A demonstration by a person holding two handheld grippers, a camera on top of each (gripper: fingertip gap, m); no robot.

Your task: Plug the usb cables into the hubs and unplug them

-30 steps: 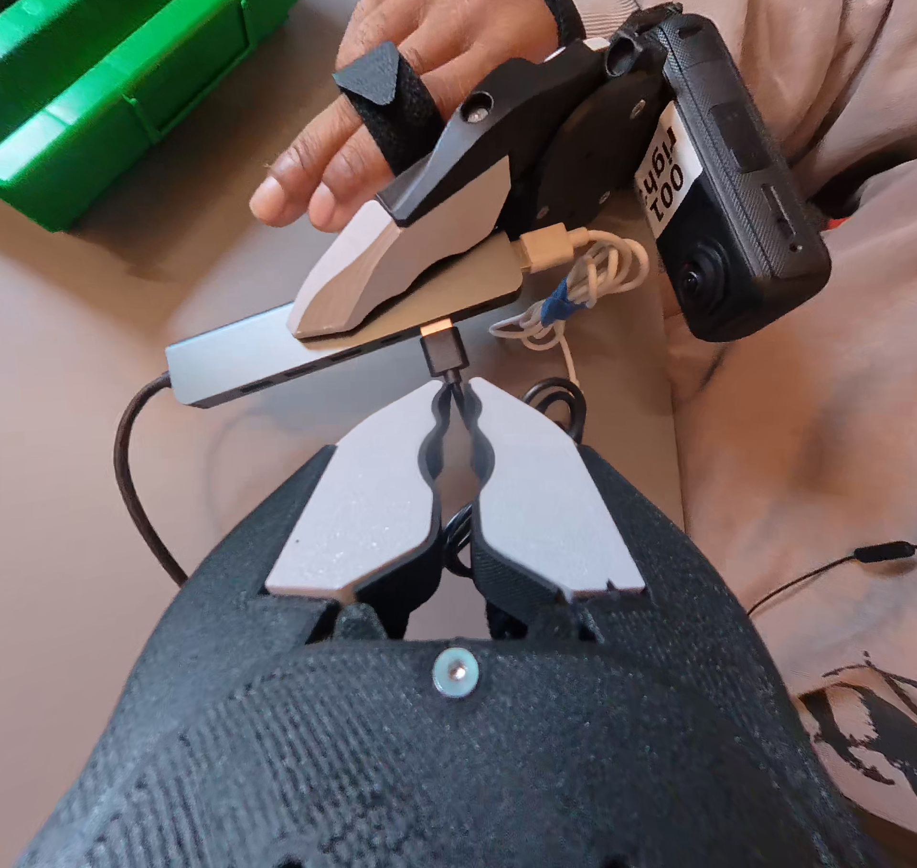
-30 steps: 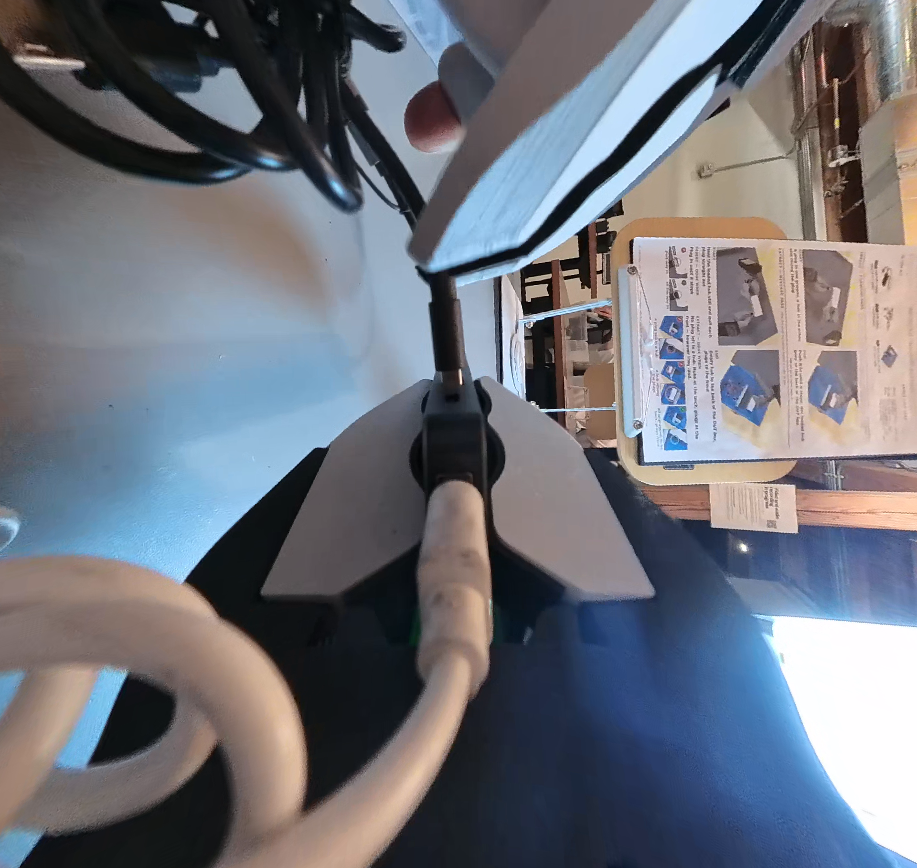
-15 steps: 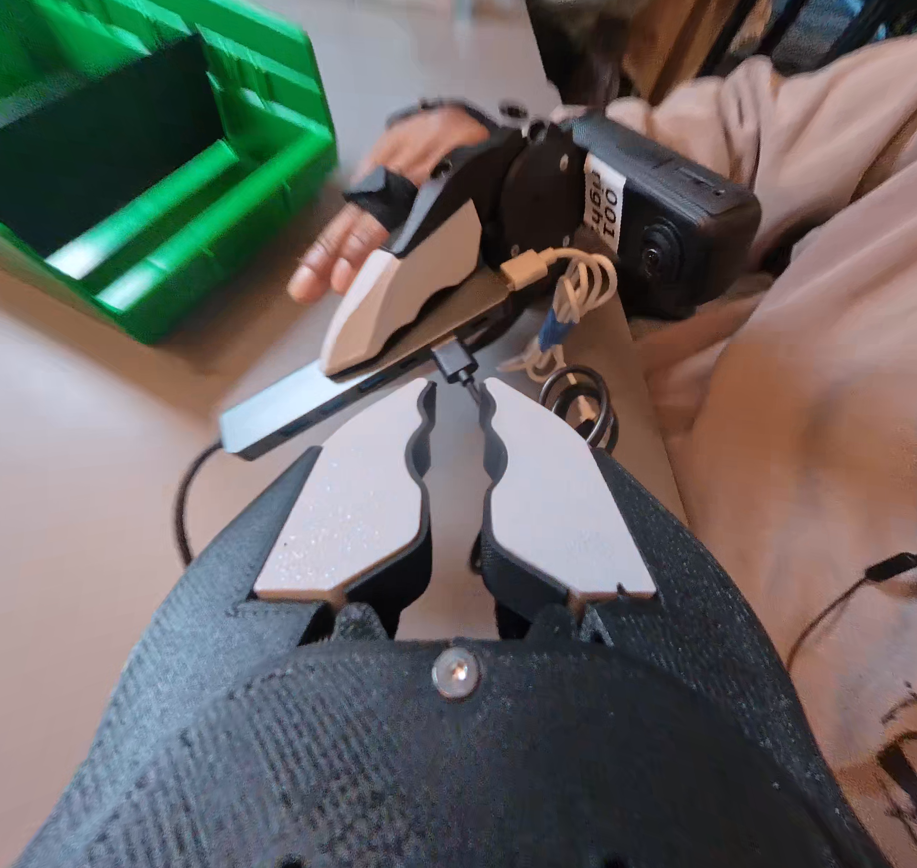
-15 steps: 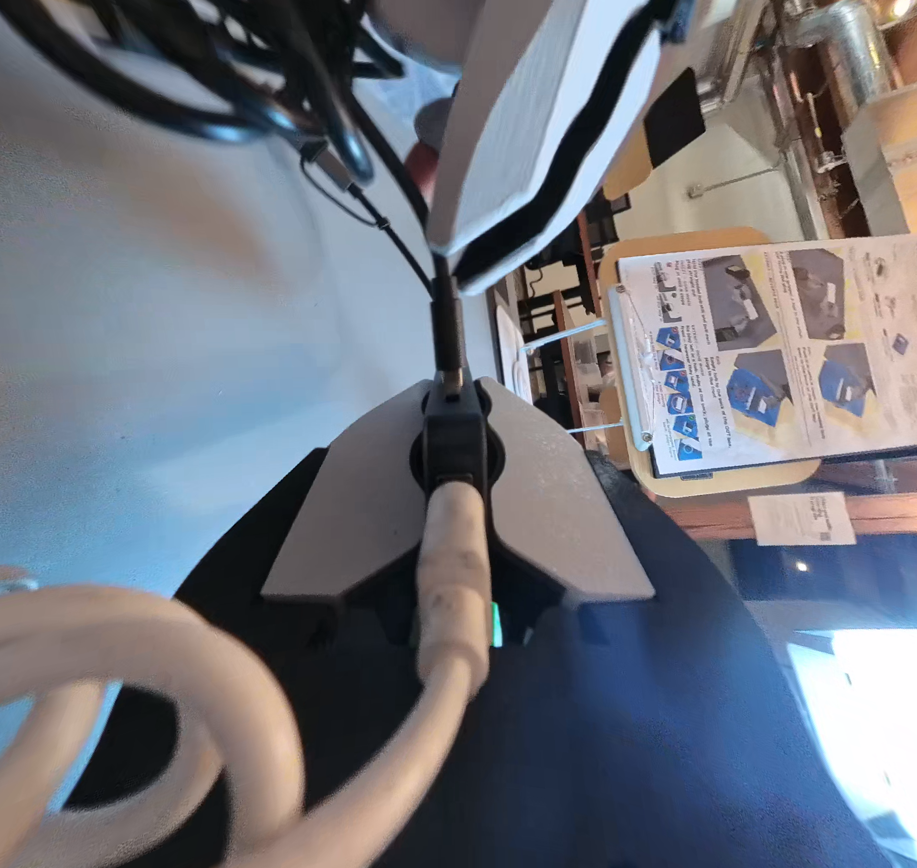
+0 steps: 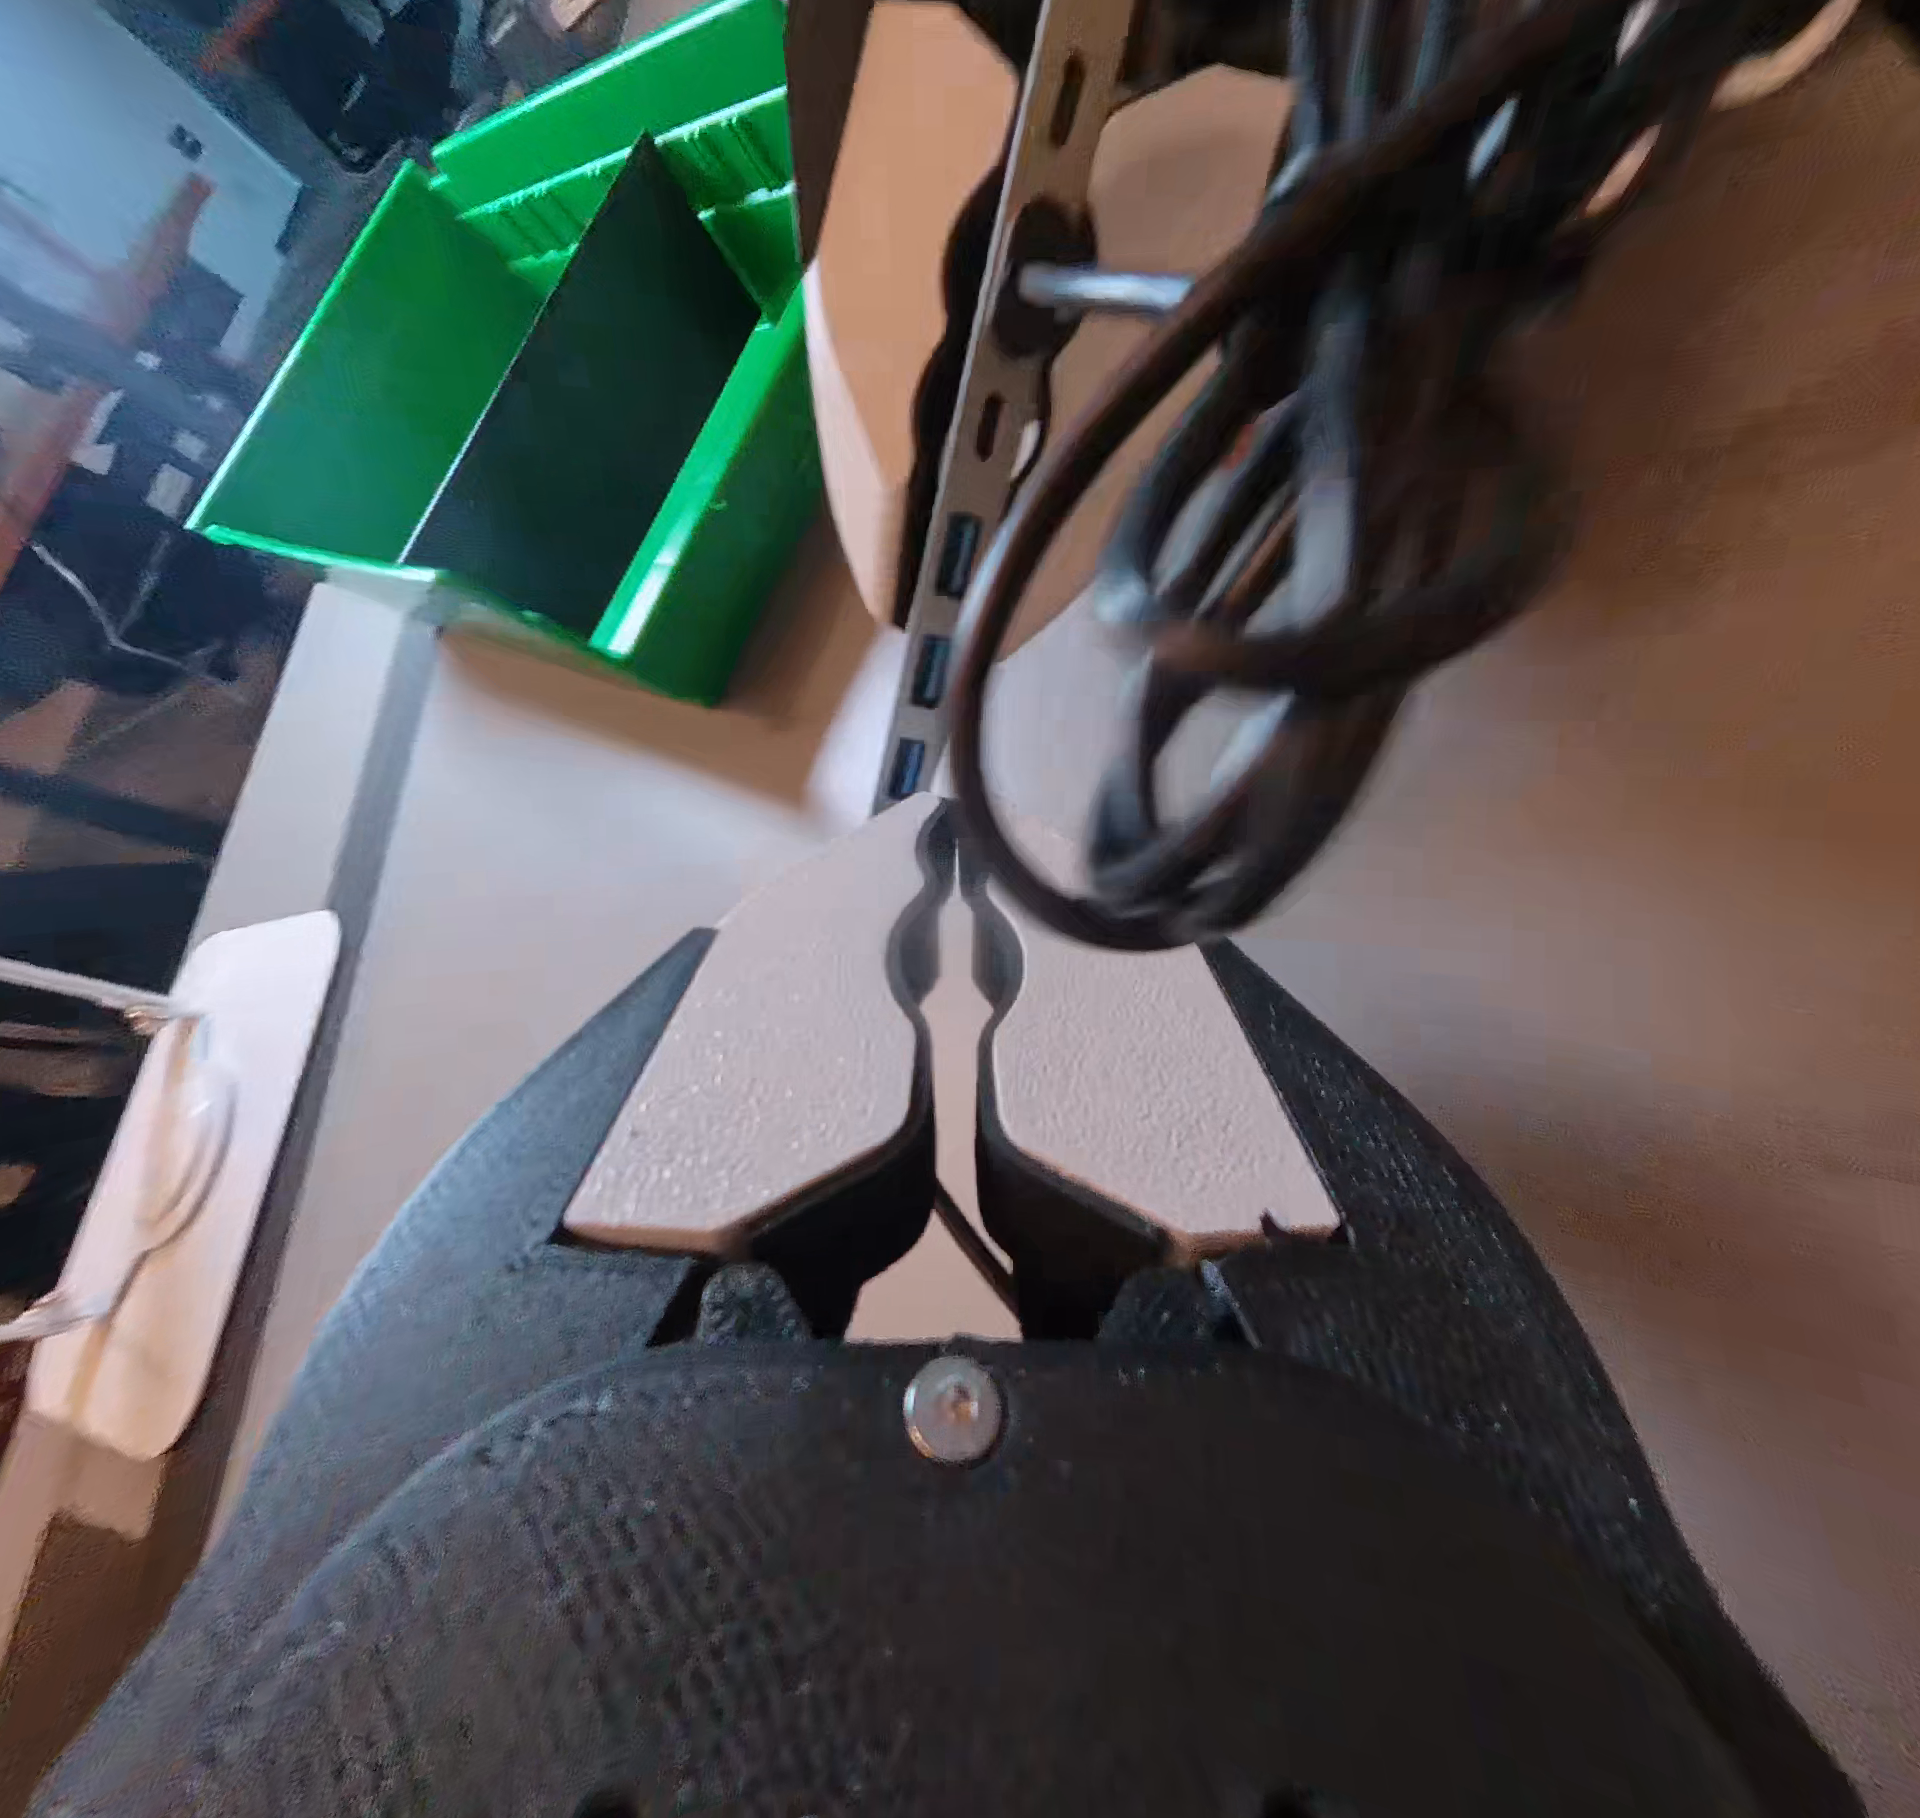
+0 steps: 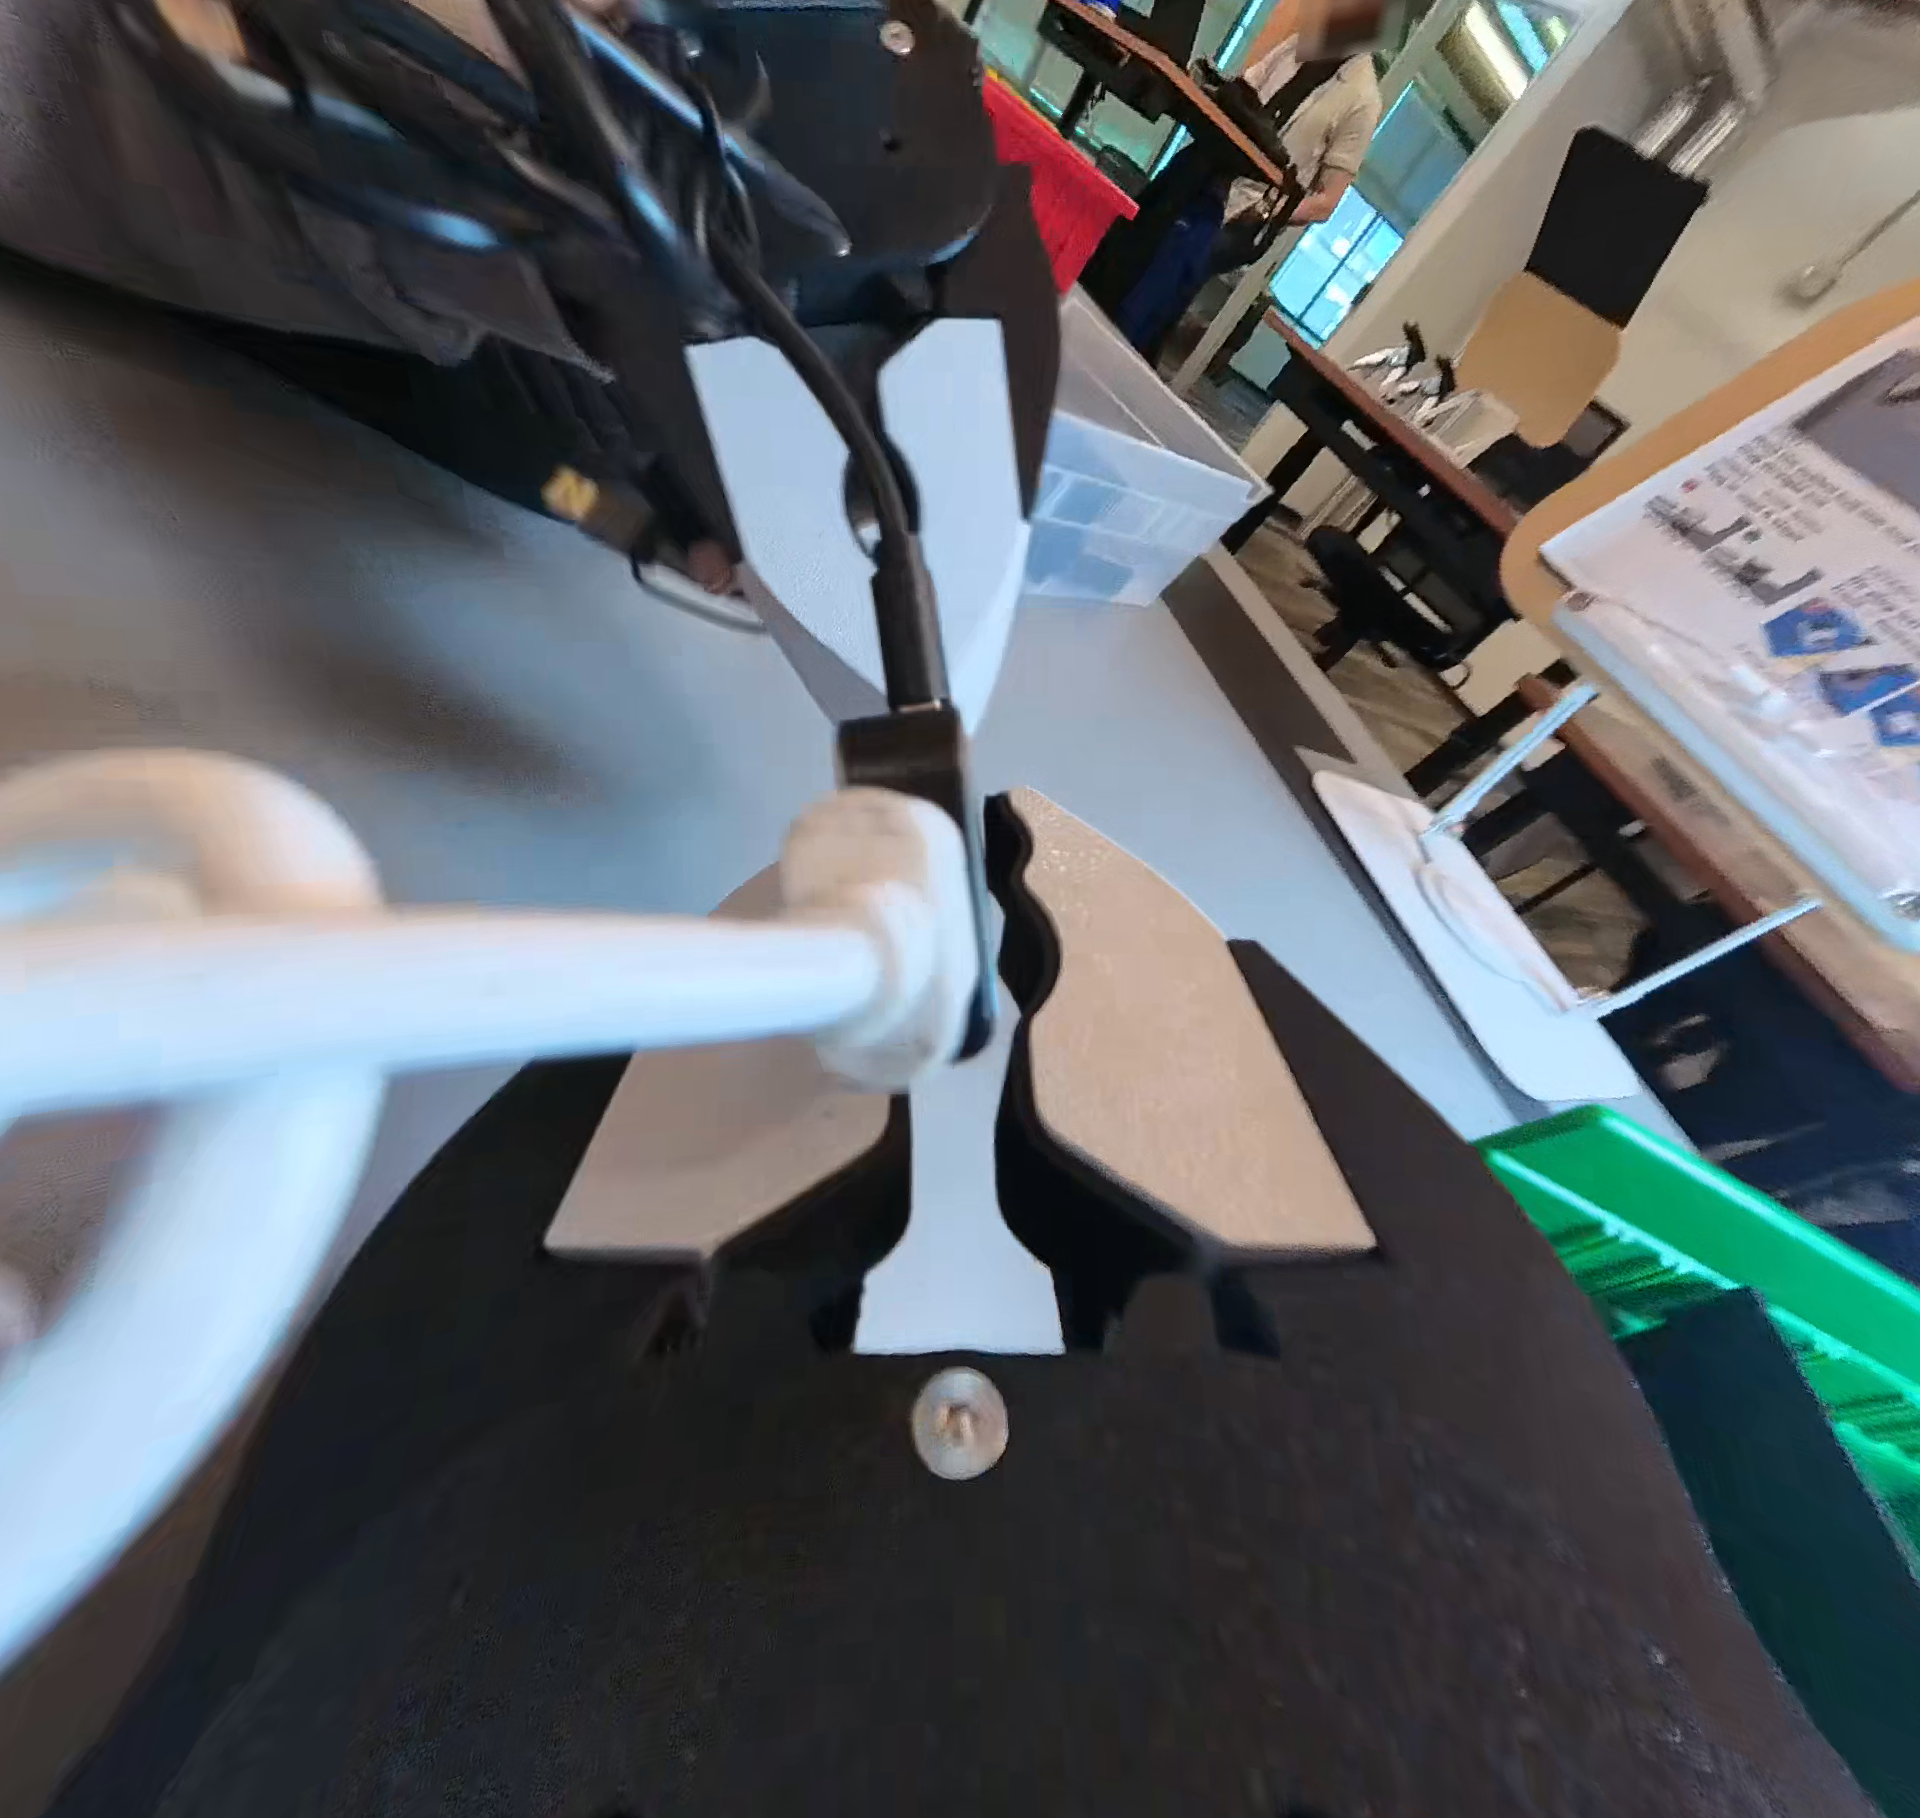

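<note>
I see the hub (image 5: 997,397) edge-on, long axis running away; my left hand-held gripper (image 5: 951,823) pinches the black cable (image 5: 1195,625), right hand-held gripper (image 6: 987,812) clamps the hub.

Both wrist cameras sit very close to the slim grey metal USB hub (image 5: 1003,334), facing each other across it. The left view looks along its port edge; the right view meets its end (image 6: 912,771). Each shows the green plastic bin (image 5: 488,438) beyond the hub.

left tongs (image 5: 951,833) nearly closed, right tongs (image 6: 987,812) clamped
</note>
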